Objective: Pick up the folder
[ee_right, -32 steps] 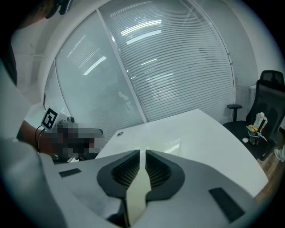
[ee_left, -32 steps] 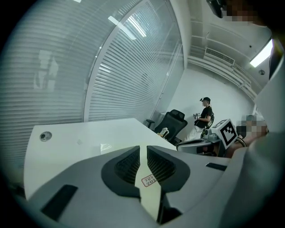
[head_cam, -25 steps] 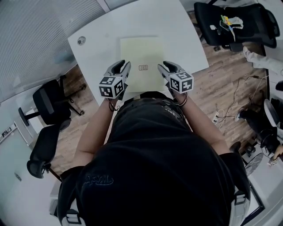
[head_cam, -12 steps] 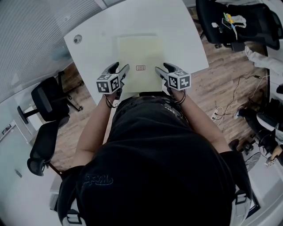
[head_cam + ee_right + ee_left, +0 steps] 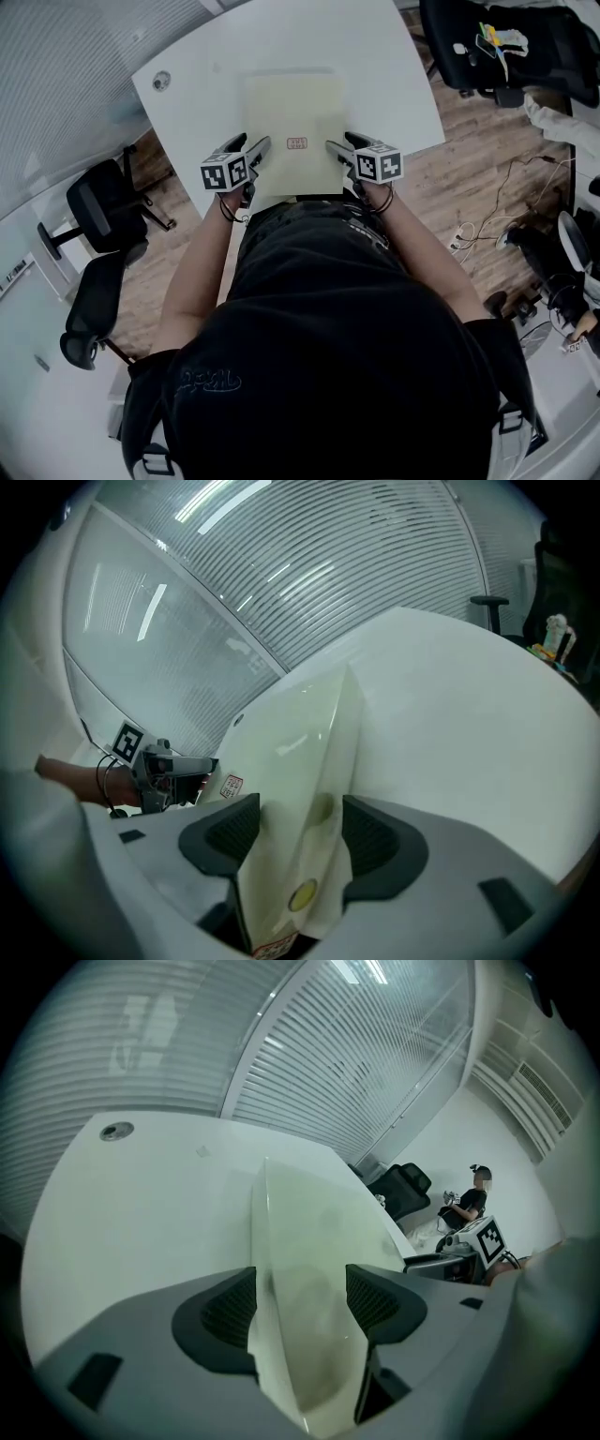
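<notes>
Head view, near → far.

Pose: the operator's torso fills the lower frame. 2 forearms run up to mid-frame, elbows out and wrists turned inward. The left gripper (image 5: 255, 150) sits centre-left and the right gripper (image 5: 338, 150) centre-right. Both are pitched down at the table (image 5: 202, 56), tips converging a little. Each carries 1 marker cube, so 2 cubes in total.

Jaws: both sets stand wide and have just been opening.
- Left gripper view: the folder (image 5: 292, 112) edge runs between the pads, w/ a clear gap to the right-hand pad. No clamp.
- Right gripper view: the folder edge is likewise between the pads, w/ space either side. Not squeezed.

Folder: 1, pale yellow-green. It lies on the white table at upper centre, w/ its near edge by the table's near edge. The grippers flank its 2 near corners. There is 1 small red label (image 5: 296, 143) near its lower middle.

Farther out:
- 1 round grommet (image 5: 161, 81) in the table's upper-left corner
- 2 dark chairs (image 5: 98, 202) at frame left
- 1 cluttered chair (image 5: 525, 47) at upper right
</notes>
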